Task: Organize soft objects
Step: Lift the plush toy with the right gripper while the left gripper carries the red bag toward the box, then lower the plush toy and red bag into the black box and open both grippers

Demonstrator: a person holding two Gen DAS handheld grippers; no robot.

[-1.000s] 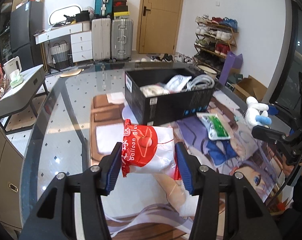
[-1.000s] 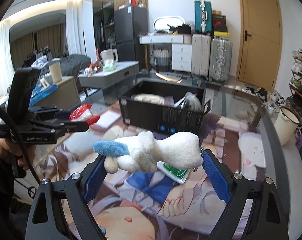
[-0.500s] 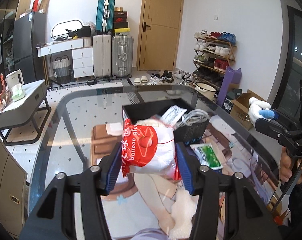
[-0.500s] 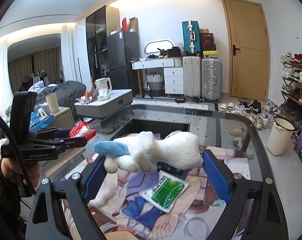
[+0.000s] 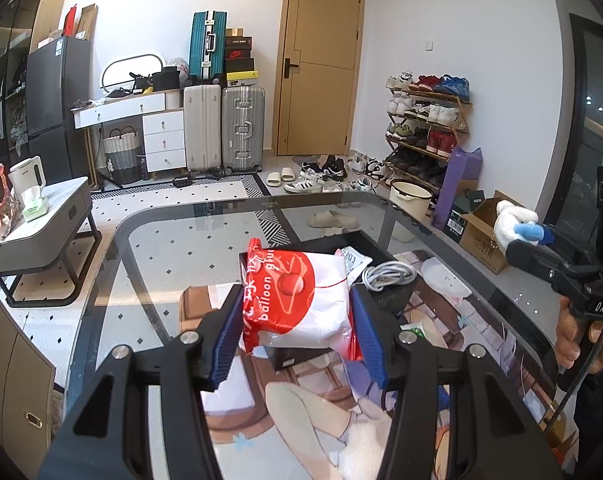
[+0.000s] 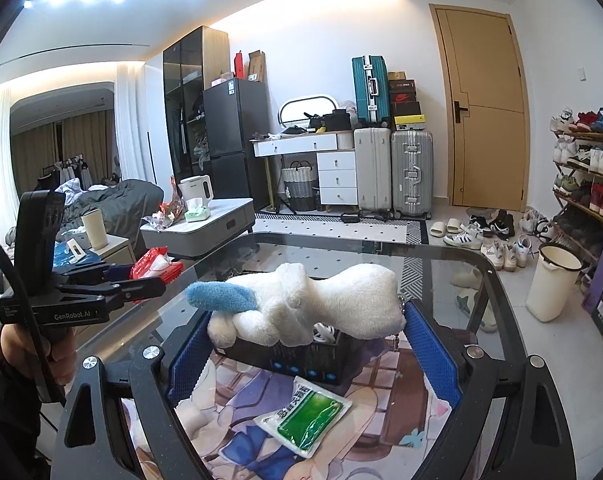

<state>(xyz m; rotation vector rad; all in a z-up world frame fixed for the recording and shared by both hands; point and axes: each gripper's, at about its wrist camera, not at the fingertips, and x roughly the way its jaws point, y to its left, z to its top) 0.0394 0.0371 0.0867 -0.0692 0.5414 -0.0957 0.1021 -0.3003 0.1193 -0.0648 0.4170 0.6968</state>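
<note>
- Above the glass table [image 5: 149, 240], toward its far edge, the left gripper [image 5: 295, 318] stays clamped on the red-and-white balloon packet [image 5: 297, 300].
- The right gripper [image 6: 301, 336] keeps its wide hold on the white plush toy [image 6: 309, 300] by its ends.
- Both have been lifted since a second ago; the black box [image 6: 301, 356] now sits lower in each view, just beneath the loads.
- Judgement: both items seem ready to go into the box.
- The green packet [image 6: 305, 416] lies on the mat, near side of the box.
</note>
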